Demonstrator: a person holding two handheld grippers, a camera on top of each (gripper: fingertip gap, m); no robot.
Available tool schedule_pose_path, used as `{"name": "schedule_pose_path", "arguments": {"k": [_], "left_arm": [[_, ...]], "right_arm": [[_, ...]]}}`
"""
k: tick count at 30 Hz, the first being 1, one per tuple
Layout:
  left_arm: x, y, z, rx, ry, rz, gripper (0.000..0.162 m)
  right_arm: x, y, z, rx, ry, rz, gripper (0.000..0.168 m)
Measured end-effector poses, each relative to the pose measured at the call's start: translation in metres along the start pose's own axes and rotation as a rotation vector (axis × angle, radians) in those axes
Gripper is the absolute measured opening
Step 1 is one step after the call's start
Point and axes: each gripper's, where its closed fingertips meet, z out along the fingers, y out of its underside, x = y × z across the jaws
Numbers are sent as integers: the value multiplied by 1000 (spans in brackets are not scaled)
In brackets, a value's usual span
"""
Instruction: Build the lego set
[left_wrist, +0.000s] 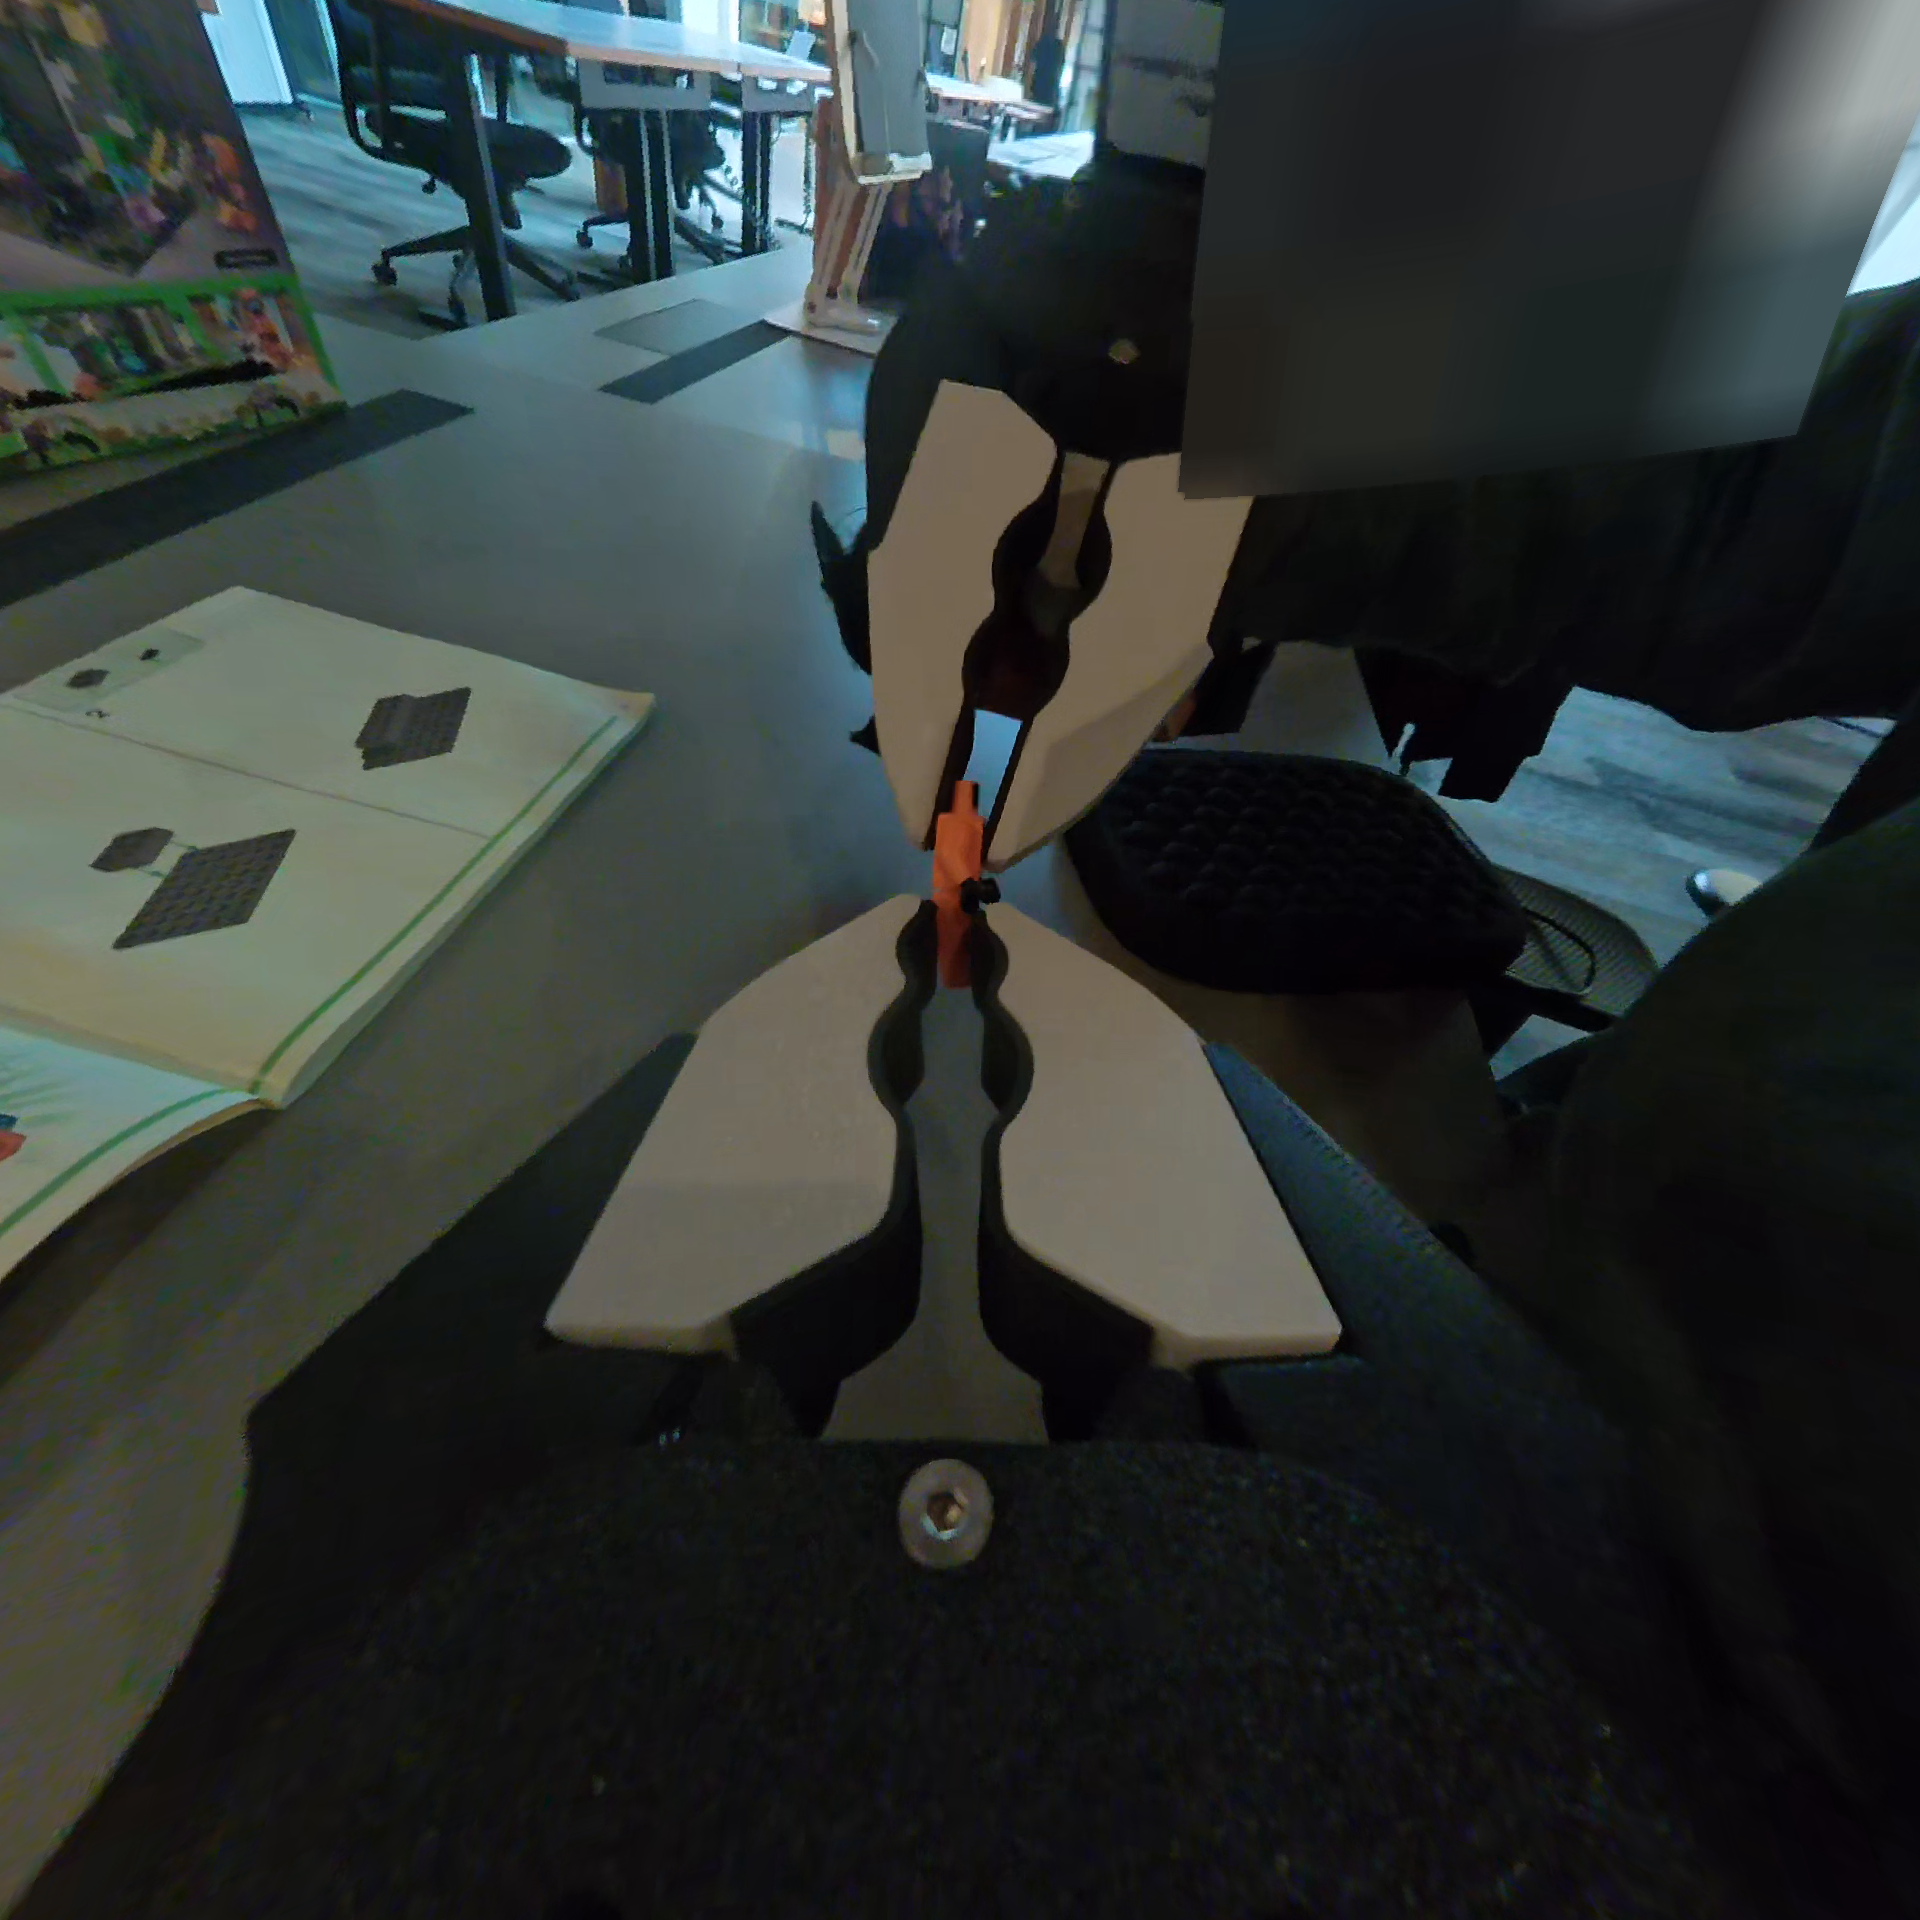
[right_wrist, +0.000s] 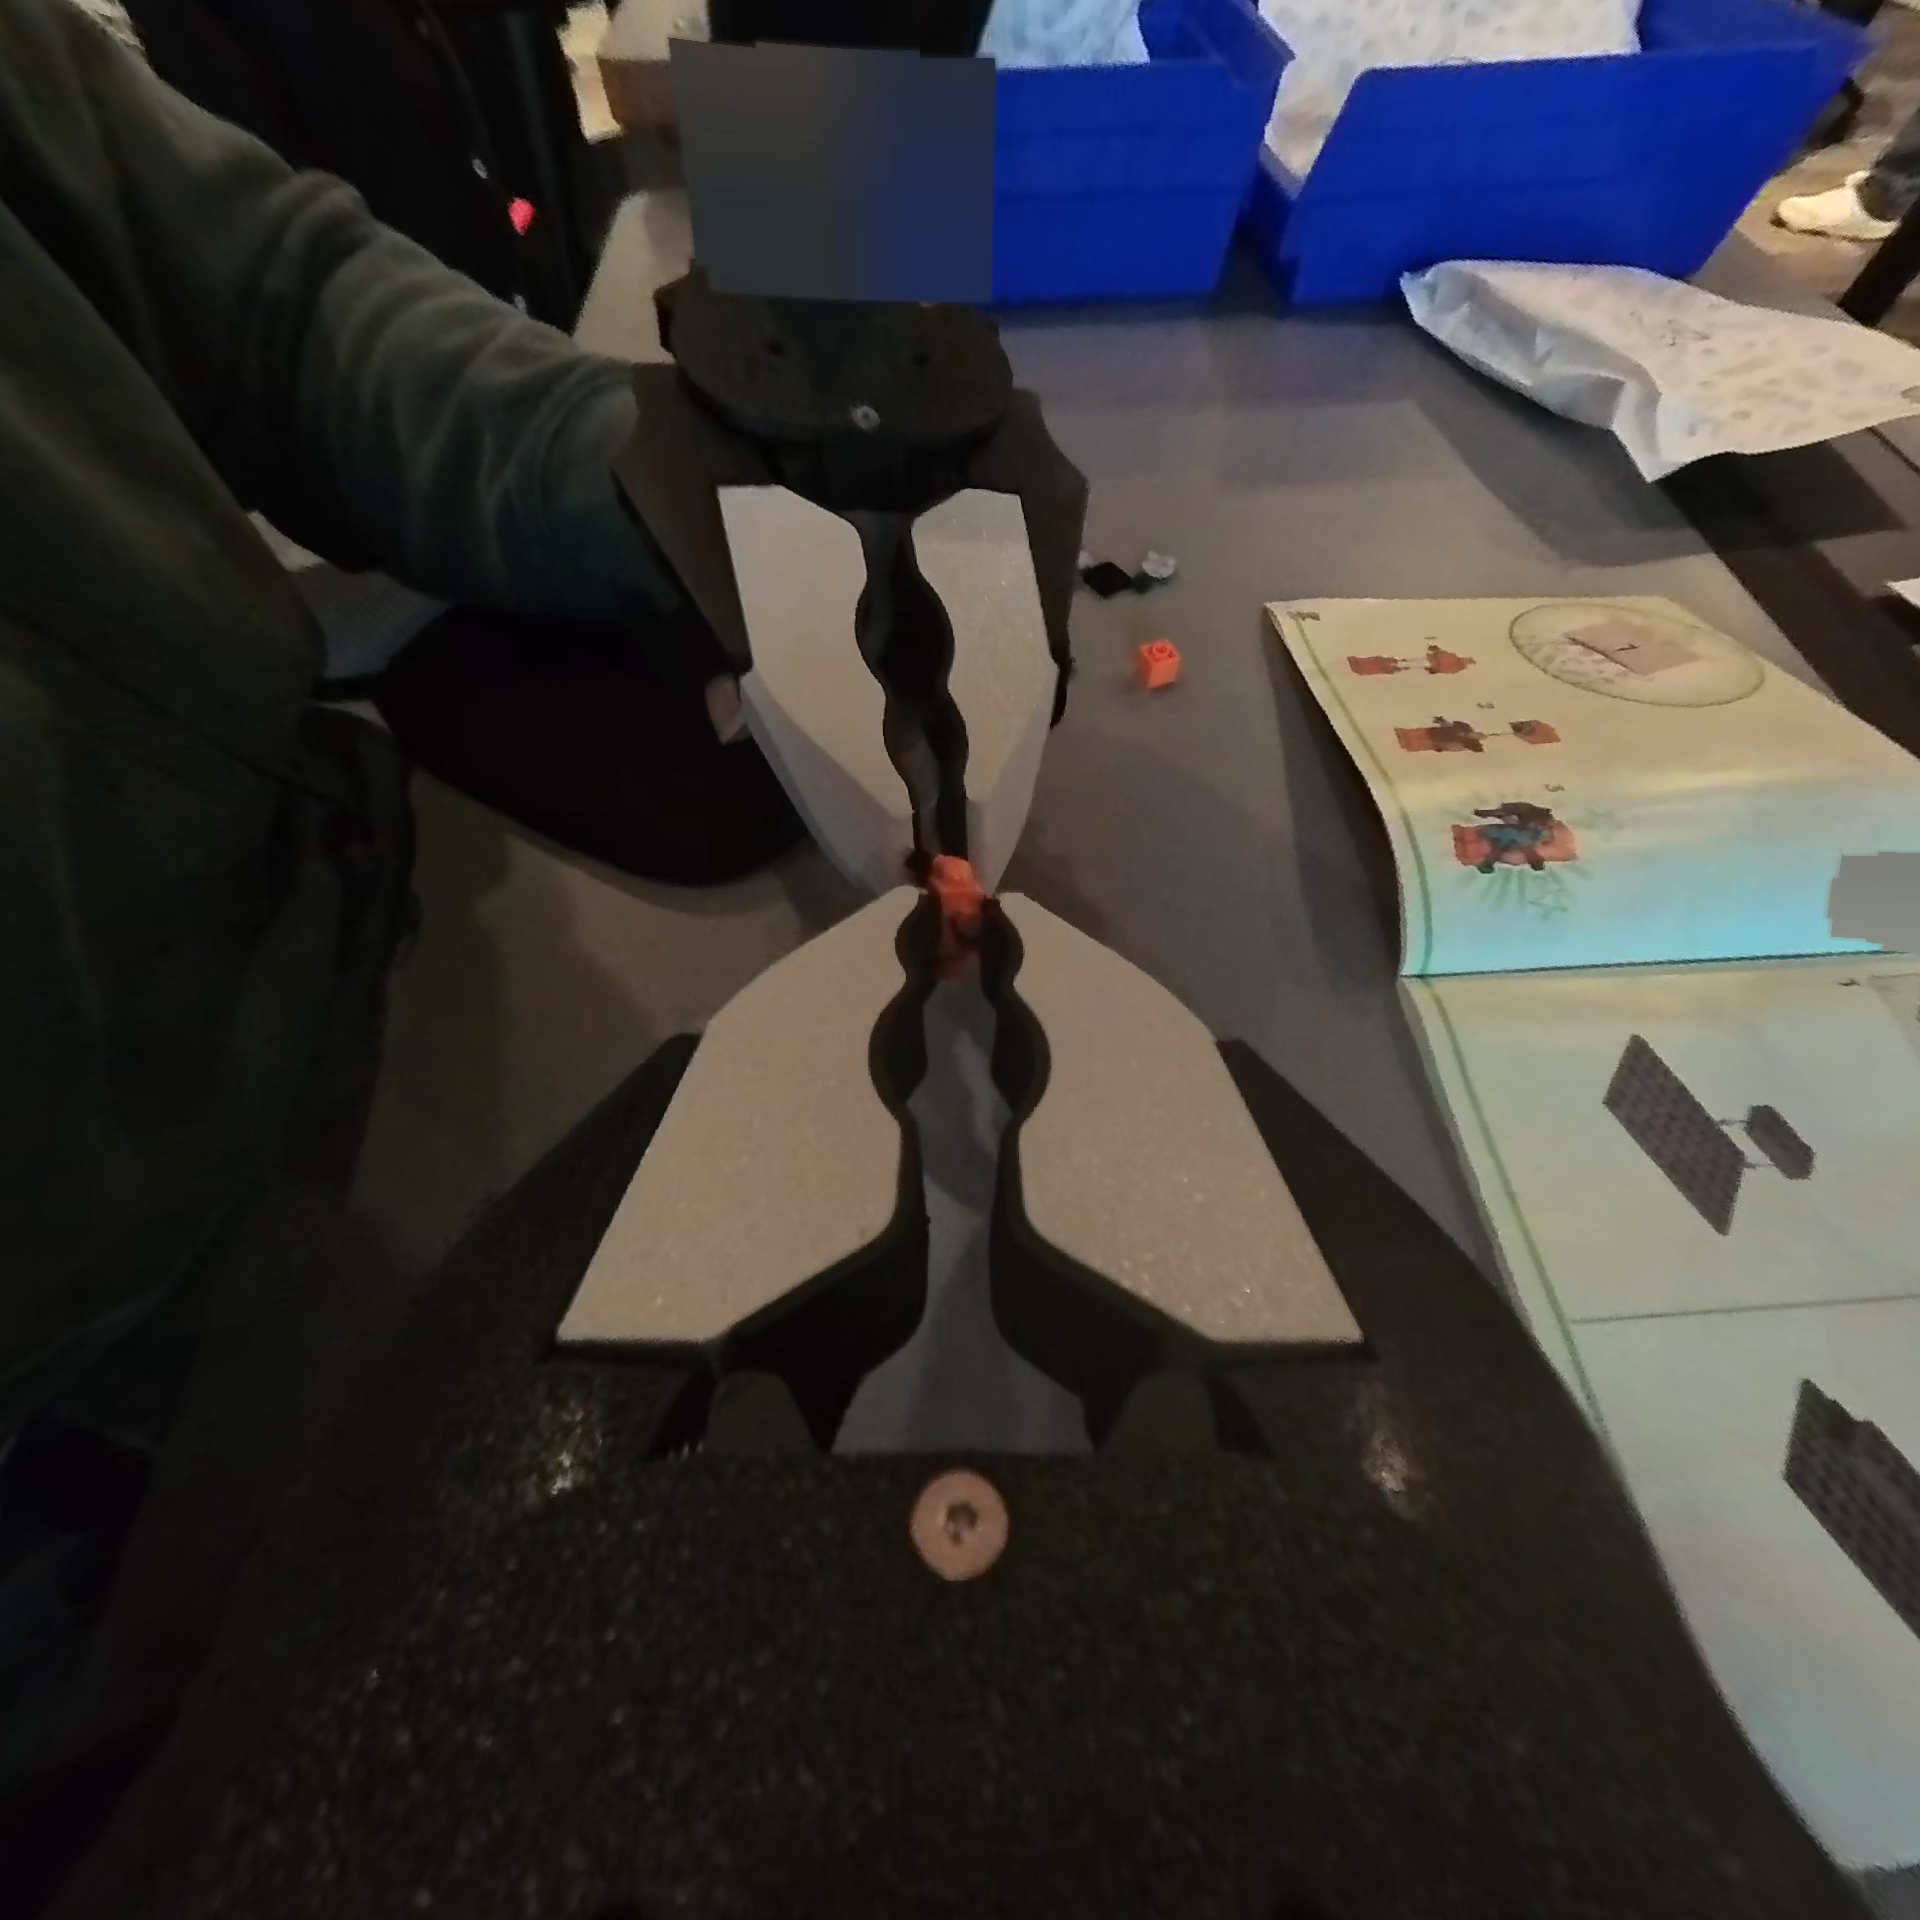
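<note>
Joining step in the air above the grey table (right_wrist: 1195, 883) — left gripper (left_wrist: 951, 940) and right gripper (right_wrist: 956, 940) tip to tip, jaws of both nearly closed on one small orange lego assembly (left_wrist: 954, 883) between them — next, probably, a straight press together without twisting.

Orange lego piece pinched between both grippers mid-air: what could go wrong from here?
1. The orange piece is held only at the tips of the left gripper and right gripper; a slight misalignment could pop it loose onto the table.
2. A small black part sits at the joint; squeezing could knock it off.
3. The loose orange brick lies near the table edge and may be swept off.
</note>
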Motion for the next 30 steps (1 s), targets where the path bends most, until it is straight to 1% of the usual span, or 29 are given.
{"name": "schedule_pose_path", "arguments": {"k": [3,9,11,13,16,18,22,26,30], "left_arm": [[-1,-1,0,2,0,-17,5],[-4,7,2,-42,-22,-1,5],[-4,7,2,-45,-26,6,5],[-6,5,2,-37,-13,-25,6],[-6,-4,0,28,51,-143,6],[-7,-8,-1,52,60,-164,6],[-10,-11,-4,80,65,-205,6],[-11,-18,-7,131,104,-295,6],[-11,-23,-8,167,145,-377,6]], "right_arm": [[1,0,1,12,12,12,8],[2,8,5,-26,29,6,9],[3,7,4,-10,28,22,8],[6,4,3,13,37,78,9],[10,-7,-1,103,-1,218,9],[12,-13,-4,163,-22,279,10],[19,-19,-11,265,-28,384,18],[19,-24,-12,353,-89,546,19],[20,-29,-7,379,-113,637,18]]}}
